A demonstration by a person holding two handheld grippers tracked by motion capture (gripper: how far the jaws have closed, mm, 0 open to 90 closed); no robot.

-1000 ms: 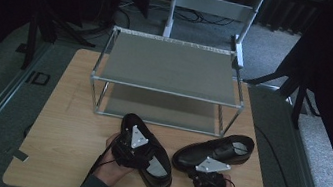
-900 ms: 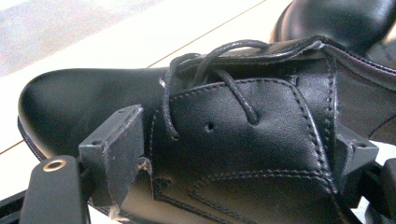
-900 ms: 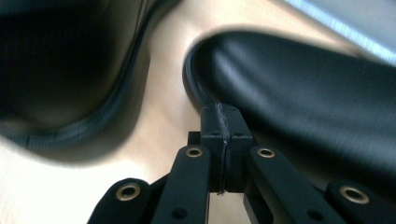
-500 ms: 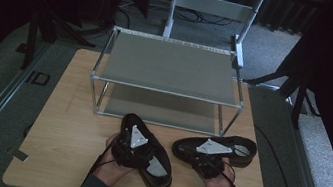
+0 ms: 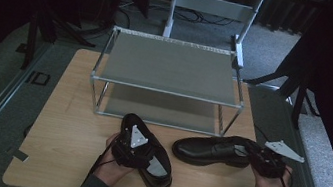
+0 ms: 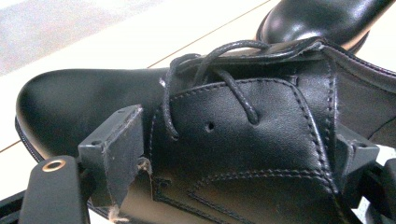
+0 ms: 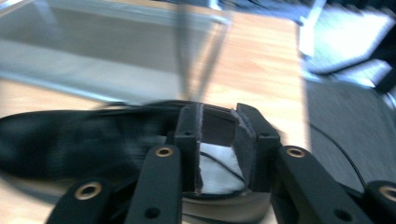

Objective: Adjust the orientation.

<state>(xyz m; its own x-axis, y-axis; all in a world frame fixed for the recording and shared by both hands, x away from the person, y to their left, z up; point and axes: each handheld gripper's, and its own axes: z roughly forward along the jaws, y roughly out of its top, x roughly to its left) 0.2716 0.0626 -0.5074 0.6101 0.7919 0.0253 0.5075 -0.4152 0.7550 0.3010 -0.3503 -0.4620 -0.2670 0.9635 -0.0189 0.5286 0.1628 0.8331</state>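
The left gripper (image 5: 131, 147) has its jaws spread wide across the laced upper of the left shoe (image 5: 147, 152), one pad on each flank of the leather, so it grips that shoe; in the left gripper view the pads press the sides just below the laces (image 6: 219, 79). The right gripper (image 5: 265, 161) sits at the heel end of the right shoe (image 5: 213, 150); its jaws have just been opening and stand a little apart, the pads framing the back of the heel opening without clearly pressing on it, so the hold looks let go or loose.

Both shoes rest on the desk (image 5: 68, 123) near its front edge, the left one toward the middle, angled toe-forward to the front, the right one lying crosswise toward the right edge; the other shoe's toe shows at the top of the left gripper view.

Behind them, toward the desk's back edge, stands a two-tier shoe rack (image 5: 171, 69), both shelves bare; judged from this, neither shoe is yet racked, so lifting and placing both remains.
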